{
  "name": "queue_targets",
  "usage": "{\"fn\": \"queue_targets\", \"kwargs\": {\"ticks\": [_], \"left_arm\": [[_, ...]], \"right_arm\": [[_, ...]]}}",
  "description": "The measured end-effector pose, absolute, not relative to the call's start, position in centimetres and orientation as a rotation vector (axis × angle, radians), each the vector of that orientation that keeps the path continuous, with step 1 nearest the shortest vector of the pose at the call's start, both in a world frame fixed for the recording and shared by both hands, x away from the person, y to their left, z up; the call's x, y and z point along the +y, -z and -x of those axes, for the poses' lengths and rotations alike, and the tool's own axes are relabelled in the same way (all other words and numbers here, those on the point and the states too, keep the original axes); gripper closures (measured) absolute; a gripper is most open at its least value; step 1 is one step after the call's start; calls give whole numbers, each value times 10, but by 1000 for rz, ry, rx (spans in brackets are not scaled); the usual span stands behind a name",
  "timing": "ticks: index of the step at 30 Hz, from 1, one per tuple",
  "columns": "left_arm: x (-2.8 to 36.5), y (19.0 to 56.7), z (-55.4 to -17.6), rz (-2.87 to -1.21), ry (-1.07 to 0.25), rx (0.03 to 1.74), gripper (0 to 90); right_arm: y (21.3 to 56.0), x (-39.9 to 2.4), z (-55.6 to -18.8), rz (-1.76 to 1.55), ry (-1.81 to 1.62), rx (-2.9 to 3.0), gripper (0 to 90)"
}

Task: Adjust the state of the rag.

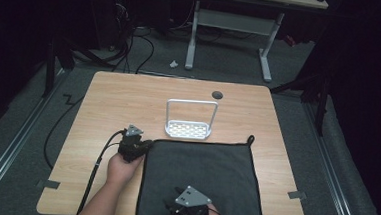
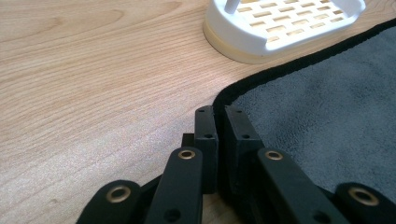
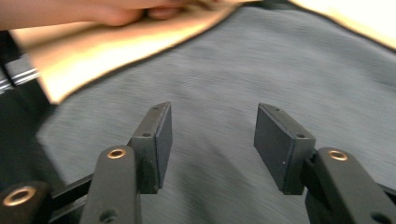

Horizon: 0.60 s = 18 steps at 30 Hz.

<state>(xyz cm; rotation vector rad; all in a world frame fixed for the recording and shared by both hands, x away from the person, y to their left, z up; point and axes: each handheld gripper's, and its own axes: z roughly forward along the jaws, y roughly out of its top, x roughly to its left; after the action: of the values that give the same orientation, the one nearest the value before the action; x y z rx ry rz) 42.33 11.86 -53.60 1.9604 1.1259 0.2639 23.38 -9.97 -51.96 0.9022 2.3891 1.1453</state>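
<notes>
left gripper (image 2: 215,122): clamped on the grey cloth's (image 1: 201,181) far-left corner hem | right gripper (image 3: 210,140): jaws wide, nothing in 'em, over its near edge | tip: imo grab the hem itself, lift both evenly

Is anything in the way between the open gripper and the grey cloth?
No, nothing visible. The right gripper hangs with its jaws open just above the grey cloth, with bare cloth under them. The left gripper is shut at the cloth's left corner, and the white rack stands beyond its far edge.
</notes>
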Motion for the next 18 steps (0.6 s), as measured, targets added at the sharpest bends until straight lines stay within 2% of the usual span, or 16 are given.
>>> {"fn": "queue_targets", "kwargs": {"ticks": [7,15,18], "left_arm": [[119,536,-423,-1960,-260,1125,838],[119,536,-423,-1960,-256,1126,837],[120,536,-423,-1961,-254,1125,836]], "right_arm": [[529,-56,-223,-811,-1168,2484,440],[534,-35,-223,-825,-1198,2533,378],[538,-34,-221,-794,-1161,2513,423]]}}
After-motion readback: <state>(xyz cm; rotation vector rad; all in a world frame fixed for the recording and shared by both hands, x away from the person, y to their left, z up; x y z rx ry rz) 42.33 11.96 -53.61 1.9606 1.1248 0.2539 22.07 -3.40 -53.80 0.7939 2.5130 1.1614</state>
